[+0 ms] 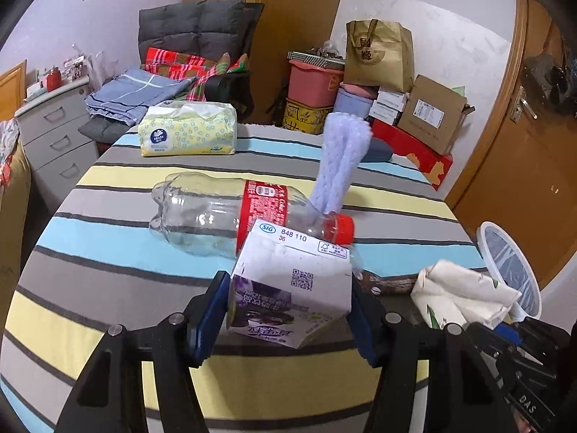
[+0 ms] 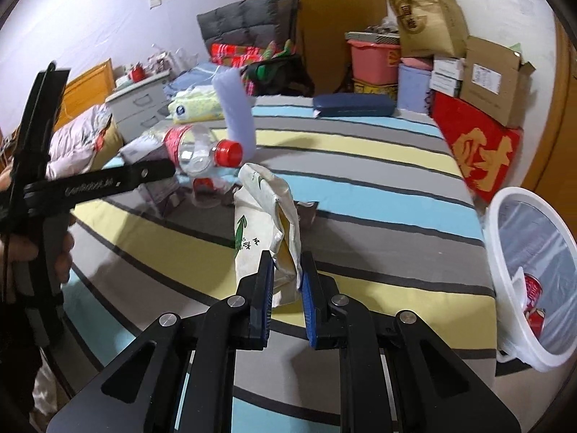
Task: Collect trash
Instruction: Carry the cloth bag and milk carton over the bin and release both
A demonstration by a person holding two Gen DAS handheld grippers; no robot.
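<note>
My left gripper [image 1: 290, 303] is shut on a white and purple drink carton [image 1: 292, 285], held above the striped table. Just beyond it lies an empty clear plastic bottle [image 1: 216, 213] with a red label and red cap; it also shows in the right wrist view [image 2: 202, 151]. My right gripper [image 2: 285, 281] is shut on a crumpled white paper wrapper [image 2: 267, 216] with green print, which also shows in the left wrist view [image 1: 461, 296]. A white trash bin [image 2: 512, 238] with a clear liner stands at the table's right edge, holding a red item.
A lilac foam sleeve [image 1: 342, 158] stands by the bottle neck. A tissue pack [image 1: 187, 133] and a dark blue case [image 2: 353, 106] lie at the far side of the striped tablecloth [image 2: 378, 187]. Boxes, bags and tubs are stacked behind. A drawer unit stands left.
</note>
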